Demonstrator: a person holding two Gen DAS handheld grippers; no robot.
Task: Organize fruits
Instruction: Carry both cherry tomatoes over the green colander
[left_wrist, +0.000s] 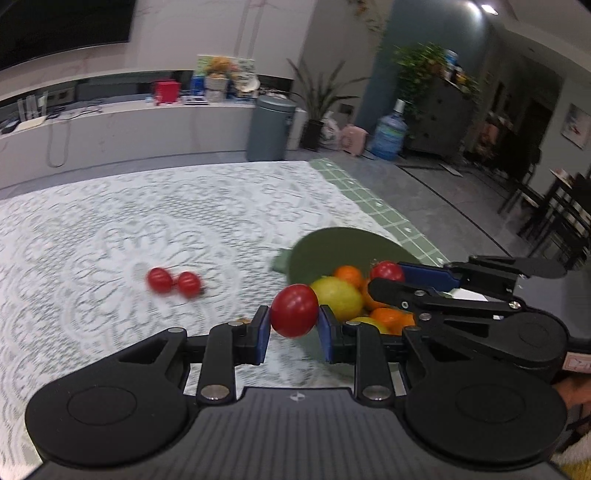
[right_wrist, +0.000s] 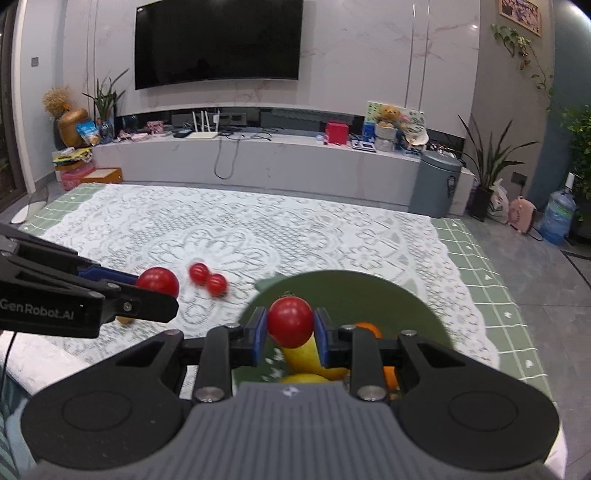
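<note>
The left gripper (left_wrist: 294, 320) is clenched on a red cherry tomato (left_wrist: 294, 310), its blue pads pressing the fruit from both sides, held above the near rim of the green bowl (left_wrist: 332, 243). The right gripper (right_wrist: 290, 328) likewise grasps its own red tomato (right_wrist: 290, 322) over the same bowl (right_wrist: 354, 291), whose far edge curves clear beyond the fingertips. Inside the bowl lie a yellow-green fruit (left_wrist: 338, 297), oranges (left_wrist: 349, 275) and more yellow fruit underneath; exact count is hard to tell behind the gripper arms. Two loose cherry tomatoes (left_wrist: 173, 281) rest touching each other on the white lace tablecloth (left_wrist: 110, 221), well apart from the bowl, to its left in both views. Most of the lace cloth is bare, giving open room to the left and toward the far table edge. A green checked cloth (right_wrist: 480, 266) shows under the lace along the right edge of the table, where the bowl sits near the border. Beyond the table stand a grey bin (right_wrist: 437, 184) and a long low cabinet (right_wrist: 258, 162).
</note>
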